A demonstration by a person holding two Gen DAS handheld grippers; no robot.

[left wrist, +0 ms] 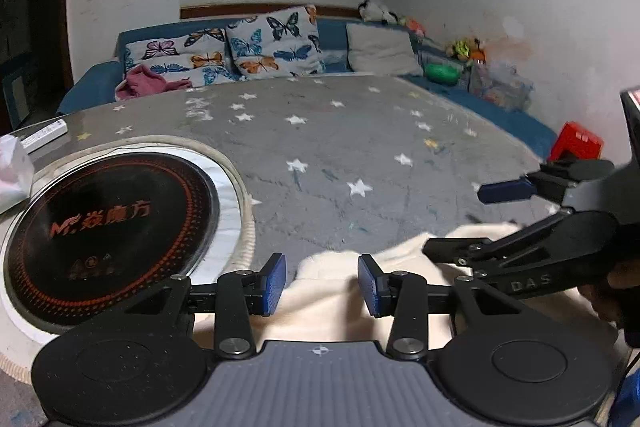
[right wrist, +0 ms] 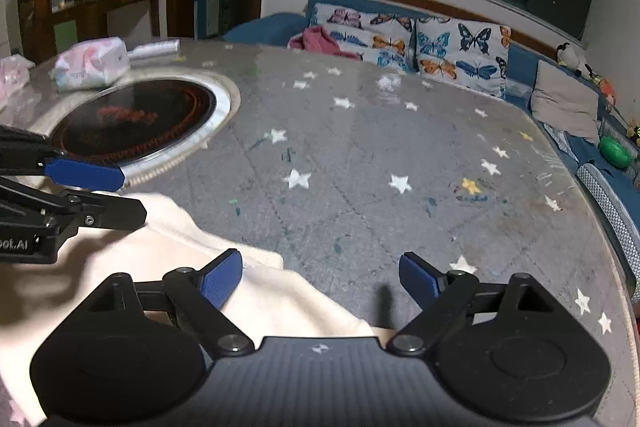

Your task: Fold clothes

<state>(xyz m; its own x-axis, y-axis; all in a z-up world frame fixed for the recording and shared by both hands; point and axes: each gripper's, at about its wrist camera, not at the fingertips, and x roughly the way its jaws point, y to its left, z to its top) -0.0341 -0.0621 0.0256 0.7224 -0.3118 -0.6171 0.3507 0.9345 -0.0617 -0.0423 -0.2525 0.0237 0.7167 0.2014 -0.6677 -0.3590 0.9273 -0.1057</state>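
Cream fleece, soft and thick-looking, is lying bunched on the near side of the star-patterned table cover [right wrist: 360, 155], just beside the round black cooktop [left wrist: 108, 227] set into the table. The cream garment [right wrist: 192, 247] is probably light and limp, sagging wherever it is lifted, and its nap should be giving the pads good friction. The left gripper [left wrist: 322, 281] is hovering over a raised fold with its jaws partly apart, nothing pinched between them. The right gripper [right wrist: 320, 277] is standing wide, one pad over the cloth's edge nearest the bare cover. Pinching a hem or corner, on the side away from the cooktop, looks wisest.
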